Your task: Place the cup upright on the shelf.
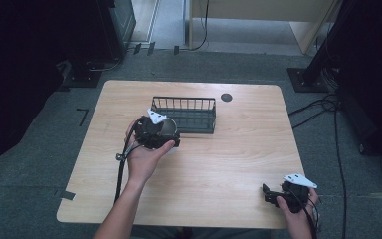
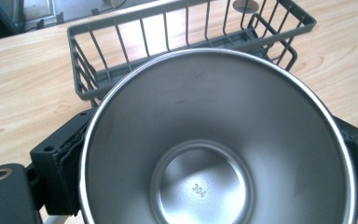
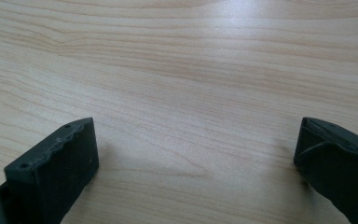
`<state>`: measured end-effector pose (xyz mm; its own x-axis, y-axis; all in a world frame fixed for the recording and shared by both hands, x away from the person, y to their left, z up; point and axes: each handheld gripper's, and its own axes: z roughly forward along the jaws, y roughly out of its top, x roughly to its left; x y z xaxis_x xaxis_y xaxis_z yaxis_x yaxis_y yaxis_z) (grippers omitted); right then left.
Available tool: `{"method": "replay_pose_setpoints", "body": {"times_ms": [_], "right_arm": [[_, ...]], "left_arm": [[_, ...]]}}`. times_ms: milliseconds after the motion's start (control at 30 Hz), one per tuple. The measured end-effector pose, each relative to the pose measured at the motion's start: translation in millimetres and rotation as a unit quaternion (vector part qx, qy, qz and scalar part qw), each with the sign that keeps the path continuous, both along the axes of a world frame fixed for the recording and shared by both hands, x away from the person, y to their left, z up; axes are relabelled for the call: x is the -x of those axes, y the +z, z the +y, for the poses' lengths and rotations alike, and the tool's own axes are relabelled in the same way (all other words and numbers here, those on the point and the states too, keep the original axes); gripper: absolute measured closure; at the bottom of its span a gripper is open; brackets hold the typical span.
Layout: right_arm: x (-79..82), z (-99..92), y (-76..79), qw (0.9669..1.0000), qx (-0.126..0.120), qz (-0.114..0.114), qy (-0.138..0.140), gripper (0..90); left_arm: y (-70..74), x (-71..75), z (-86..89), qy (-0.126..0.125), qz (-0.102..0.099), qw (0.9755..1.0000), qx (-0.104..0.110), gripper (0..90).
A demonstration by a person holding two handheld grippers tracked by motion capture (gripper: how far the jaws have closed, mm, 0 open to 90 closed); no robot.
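A pale wood counter [image 1: 219, 164] is standing on grey carpet, with dark equipment stands and cables lying on the floor around it. A dark wire basket [image 1: 185, 115] is sitting on the counter toward 12 o'clock, and a small dark round disc [image 1: 226, 97] is lying just past the basket's right end. The left gripper [image 1: 166, 133] is being held in the person's left hand [image 1: 144, 154] just at the basket's 8 o'clock corner, and its jaws are clamping a steel cup [image 2: 216, 140] by the sides. In the left gripper view the cup's open mouth is facing the camera, a "304" stamp is showing on its bottom, and the basket [image 2: 186, 51] is sitting right behind the rim. The right gripper [image 1: 268, 194] is resting in the person's right hand [image 1: 298, 214] near the counter's 5 o'clock corner, well apart from the basket. Its jaws are standing wide apart over bare wood [image 3: 182, 93], gripping nothing.
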<state>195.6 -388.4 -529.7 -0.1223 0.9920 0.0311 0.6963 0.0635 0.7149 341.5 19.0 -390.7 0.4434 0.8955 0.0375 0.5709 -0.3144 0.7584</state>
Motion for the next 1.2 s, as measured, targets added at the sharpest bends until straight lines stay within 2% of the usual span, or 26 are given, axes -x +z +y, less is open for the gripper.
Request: {"method": "replay_pose_setpoints", "body": {"times_ms": [567,833,933,1200], "right_arm": [[0.0,0.0,0.0,1.0,0.0,0.0,0.0,0.0],[0.0,0.0,0.0,1.0,0.0,0.0,0.0,0.0],[0.0,0.0,0.0,1.0,0.0,0.0,0.0,0.0],[-0.1,-0.1,-0.1,1.0,0.0,-0.001,0.0,0.0]], "left_arm": [[23.3,-23.0,-13.4,0.015,-0.015,0.9998,-0.005,6.2],[48.1,-39.5,-29.2,0.014,-0.031,0.9994,-0.009,6.2],[48.6,-43.9,-33.5,0.009,-0.025,0.9996,-0.013,6.2],[49.5,-74.7,-40.2,0.024,-0.008,0.9996,-0.013,6.2]]}}
